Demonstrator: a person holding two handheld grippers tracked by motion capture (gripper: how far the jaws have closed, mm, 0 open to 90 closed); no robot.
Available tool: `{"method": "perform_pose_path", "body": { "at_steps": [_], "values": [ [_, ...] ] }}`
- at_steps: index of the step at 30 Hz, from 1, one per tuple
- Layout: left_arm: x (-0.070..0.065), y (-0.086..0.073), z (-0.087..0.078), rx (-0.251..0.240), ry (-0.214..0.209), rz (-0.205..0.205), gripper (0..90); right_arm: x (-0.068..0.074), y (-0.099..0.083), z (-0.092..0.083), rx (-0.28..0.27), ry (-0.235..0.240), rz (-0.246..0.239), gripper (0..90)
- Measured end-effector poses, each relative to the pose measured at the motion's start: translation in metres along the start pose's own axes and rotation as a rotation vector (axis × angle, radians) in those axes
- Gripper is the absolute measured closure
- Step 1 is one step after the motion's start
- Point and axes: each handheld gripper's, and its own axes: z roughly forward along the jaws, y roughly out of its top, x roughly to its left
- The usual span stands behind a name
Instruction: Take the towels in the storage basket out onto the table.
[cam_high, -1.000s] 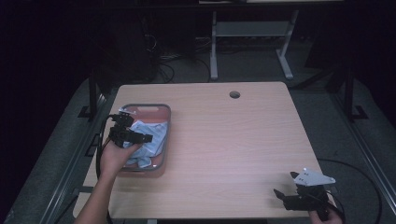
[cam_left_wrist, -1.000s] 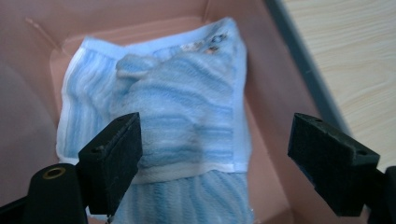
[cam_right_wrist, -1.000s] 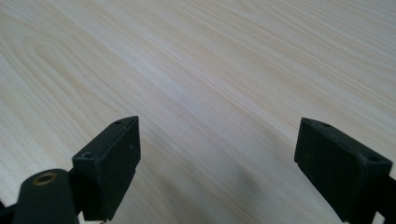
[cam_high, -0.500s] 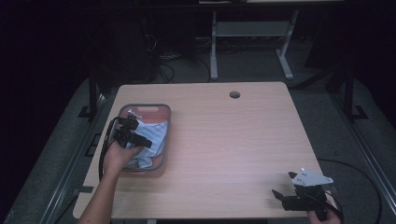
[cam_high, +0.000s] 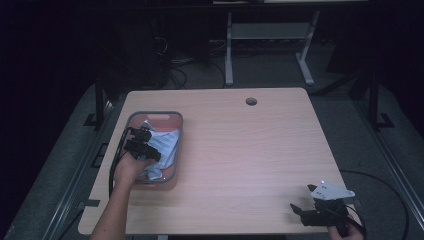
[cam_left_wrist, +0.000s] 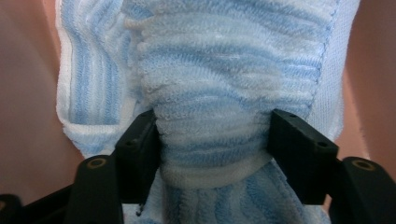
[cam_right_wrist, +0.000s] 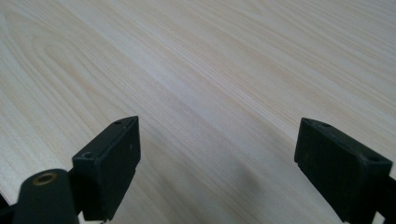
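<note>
Left gripper (cam_high: 150, 151), a black two-jaw tool held in the person's left hand (cam_high: 129, 169), reaches into a shallow pinkish-red plastic tray with a grey rim (cam_high: 172, 116) at the left side of a pale wood-grain table (cam_high: 250, 155). In the left gripper view its jaws are clamped on a raised fold of a blue-and-white striped terry cloth (cam_left_wrist: 215, 140), which bulges between the two black pads (cam_left_wrist: 140, 149). The cloth lies inside the tray, and pink tray floor shows at either side of it. From above, the hand and gripper cover the near part of the cloth (cam_high: 162, 145), so how far it reaches toward the tray's near wall is hard to make out.

At the table's near right corner sits the right gripper (cam_high: 302, 210), topped by a grey three-cornered plate (cam_high: 330, 190). Its jaws stand wide apart with nothing between them, and in the right gripper view bare wood (cam_right_wrist: 210, 84) lies beneath and ahead of its pads (cam_right_wrist: 116, 163). The hand holding it is cut off by the lower edge of the high view.

The tray sits close to the table's left edge. The middle and right of the tabletop are open, apart from a small round cable hole (cam_high: 251, 101) near the far edge. Beyond the table the room is dark; a metal stand (cam_high: 267, 45) and floor cables are dimly visible.
</note>
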Motion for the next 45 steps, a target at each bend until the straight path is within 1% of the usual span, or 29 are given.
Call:
{"method": "perform_pose_path", "body": {
  "at_steps": [2, 3, 4, 5, 6, 9, 10, 15, 16, 17, 19, 21, 22, 23, 25, 26, 27, 30, 32, 33, 34, 35, 36, 37, 38, 39, 40, 41, 45],
  "values": [
    [0.000, 0.000, 0.000, 0.003, 0.008, 0.007, 41.7, 0.002, 0.001, 0.000, -0.003, -0.001, -0.006, 13.8],
    [0.000, 0.000, 0.000, 0.003, 0.009, 0.007, 41.7, 0.002, 0.001, 0.000, -0.003, -0.001, -0.006, 13.8],
    [0.002, 0.001, 0.000, 0.006, 0.004, 0.007, 44.9, 0.002, 0.001, 0.000, -0.002, 0.001, -0.010, 13.8],
    [0.002, 0.001, 0.000, 0.006, 0.004, 0.007, 46.1, 0.002, 0.001, 0.000, -0.002, 0.001, -0.010, 13.8],
    [0.004, 0.001, 0.000, 0.005, -0.003, -0.003, 47.5, 0.002, 0.001, 0.001, 0.002, 0.003, -0.006, 13.8],
    [0.006, 0.001, 0.000, 0.009, -0.004, -0.005, 50.4, 0.002, 0.001, 0.001, -0.002, 0.001, -0.010, 13.8],
    [0.006, 0.001, 0.000, 0.008, -0.004, -0.015, 52.0, 0.002, 0.001, 0.001, -0.002, 0.001, -0.008, 13.8],
    [0.006, 0.003, 0.000, 0.016, 0.001, -0.021, 58.3, 0.002, 0.001, 0.001, -0.001, 0.002, -0.008, 13.8],
    [0.006, 0.003, -0.001, 0.022, 0.002, -0.016, 59.1, 0.002, 0.001, 0.001, 0.002, 0.003, -0.013, 13.8],
    [0.006, 0.004, -0.001, 0.022, 0.001, -0.022, 59.7, 0.002, 0.002, 0.002, 0.001, 0.004, -0.018, 13.8],
    [0.007, 0.005, -0.002, 0.023, -0.009, -0.022, 61.5, 0.003, 0.002, 0.002, 0.005, 0.002, -0.023, 13.8],
    [0.010, 0.004, -0.004, 0.020, -0.028, -0.035, 62.8, 0.003, 0.003, 0.003, 0.003, 0.003, -0.023, 13.8],
    [0.012, 0.003, -0.006, 0.015, -0.043, -0.038, 63.4, 0.003, 0.003, 0.003, 0.004, 0.003, -0.023, 13.8],
    [0.013, 0.003, -0.007, 0.008, -0.060, -0.048, 64.1, 0.003, 0.003, 0.003, 0.005, 0.001, -0.023, 13.8],
    [0.017, 0.002, -0.011, -0.004, -0.086, -0.051, 65.3, 0.002, 0.002, 0.003, 0.007, -0.003, -0.021, 13.8],
    [0.018, 0.001, -0.013, -0.002, -0.098, -0.041, 65.7, 0.001, 0.002, 0.003, 0.010, -0.004, -0.020, 13.8],
    [0.018, 0.000, -0.014, -0.011, -0.102, -0.048, 66.1, 0.000, 0.002, 0.003, 0.013, -0.007, -0.023, 13.8],
    [0.019, -0.002, -0.024, -0.043, -0.135, -0.038, 66.7, -0.001, 0.002, 0.002, 0.011, -0.018, -0.006, 13.8],
    [0.018, -0.003, -0.032, -0.072, -0.155, -0.038, 66.8, -0.001, 0.002, 0.002, 0.012, -0.018, -0.006, 13.8],
    [0.018, -0.003, -0.036, -0.087, -0.163, -0.029, 66.8, -0.001, 0.002, 0.002, 0.011, -0.019, -0.010, 13.8],
    [0.018, -0.004, -0.038, -0.093, -0.168, -0.027, 66.7, 0.000, 0.002, 0.001, 0.011, -0.024, -0.020, 13.8],
    [0.018, -0.004, -0.040, -0.100, -0.177, -0.030, 66.7, 0.000, 0.002, 0.001, 0.011, -0.024, -0.020, 13.8],
    [0.017, -0.005, -0.043, -0.101, -0.185, -0.025, 66.7, 0.000, 0.002, -0.001, 0.009, -0.025, -0.019, 13.8],
    [0.016, -0.005, -0.044, -0.096, -0.183, -0.016, 66.7, 0.000, 0.001, -0.002, 0.006, -0.031, -0.021, 13.8],
    [0.016, -0.005, -0.051, -0.110, -0.191, -0.013, 66.7, 0.000, 0.001, -0.003, 0.006, -0.032, -0.014, 13.8],
    [0.017, -0.005, -0.054, -0.124, -0.201, -0.019, 66.7, -0.001, 0.000, -0.003, 0.005, -0.030, -0.013, 13.8],
    [0.017, -0.005, -0.054, -0.124, -0.201, -0.019, 66.7, -0.001, 0.000, -0.003, 0.005, -0.030, -0.013, 13.8],
    [0.019, -0.005, -0.058, -0.138, -0.208, -0.020, 66.7, -0.002, -0.001, -0.004, 0.006, -0.029, -0.006, 13.8],
    [0.022, -0.006, -0.073, -0.181, -0.238, -0.028, 66.7, -0.003, 0.000, -0.005, 0.002, -0.037, -0.005, 13.8]
  ]
}}
